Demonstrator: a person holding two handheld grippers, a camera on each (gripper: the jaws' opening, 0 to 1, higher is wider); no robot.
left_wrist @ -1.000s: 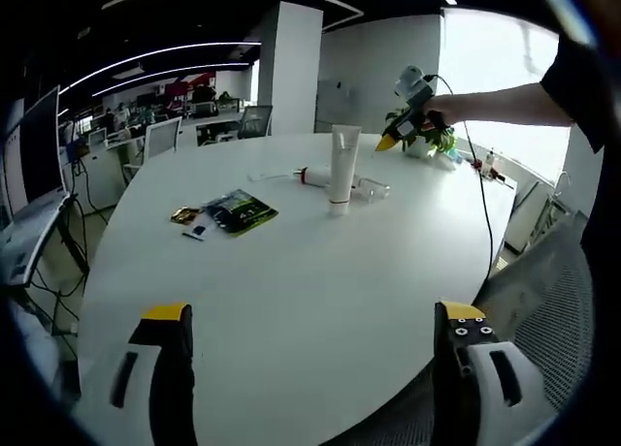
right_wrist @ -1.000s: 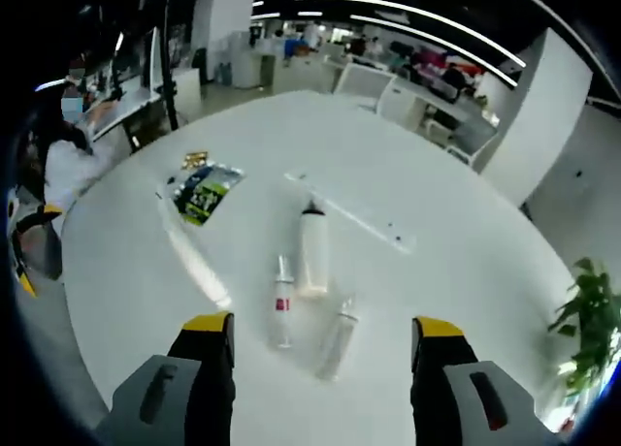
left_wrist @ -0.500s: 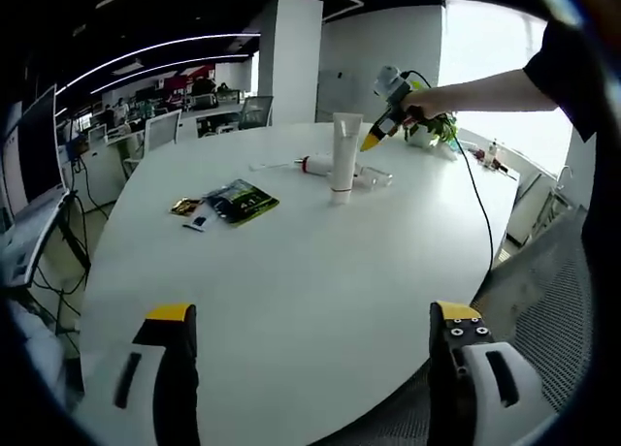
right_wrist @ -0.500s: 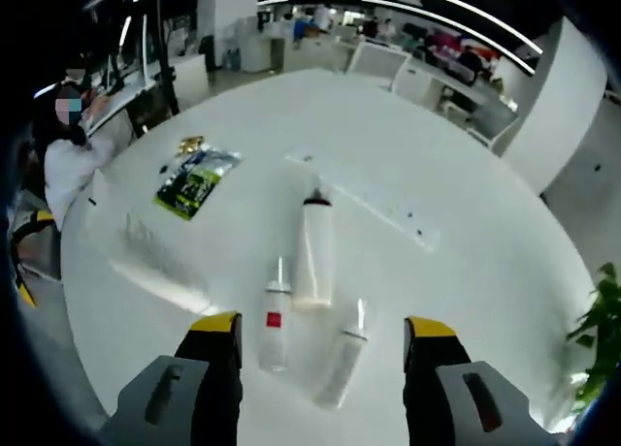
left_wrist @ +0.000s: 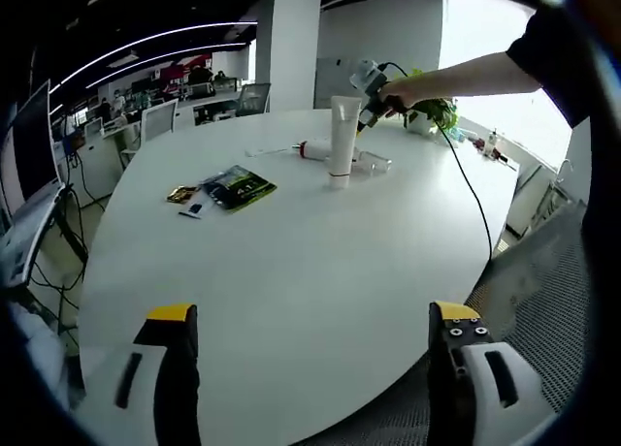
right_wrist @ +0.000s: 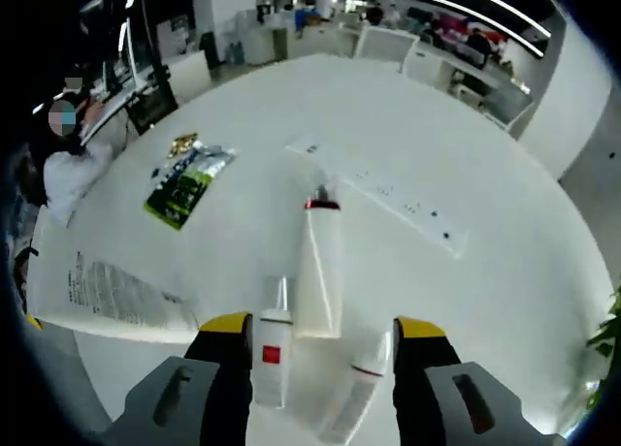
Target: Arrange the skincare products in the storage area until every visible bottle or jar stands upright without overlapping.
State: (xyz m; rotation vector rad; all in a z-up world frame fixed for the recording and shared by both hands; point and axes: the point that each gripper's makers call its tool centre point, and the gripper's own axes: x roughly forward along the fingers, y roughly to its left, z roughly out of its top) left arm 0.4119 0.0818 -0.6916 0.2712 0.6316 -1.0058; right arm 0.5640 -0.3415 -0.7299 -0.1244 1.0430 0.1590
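Both tools' jaws apart, nothing gripped; 1 tube (left_wrist: 342,136) upright, approx. 3 bottles (right_wrist: 272,344) lying flat.

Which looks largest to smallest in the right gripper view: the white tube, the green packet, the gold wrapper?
1. White tube, standing cap-down between the right tongs, though nearness to the camera inflates it.
2. Green packet, lying flat farther off.
3. Gold wrapper, clearly smallest, beside the packet.

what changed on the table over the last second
The right claw moved in toward the white tube, its open jaws now straddling the tube and the two small bottles from above. Nothing was gripped. The tube, bottles, green packet and the left claw stayed put.
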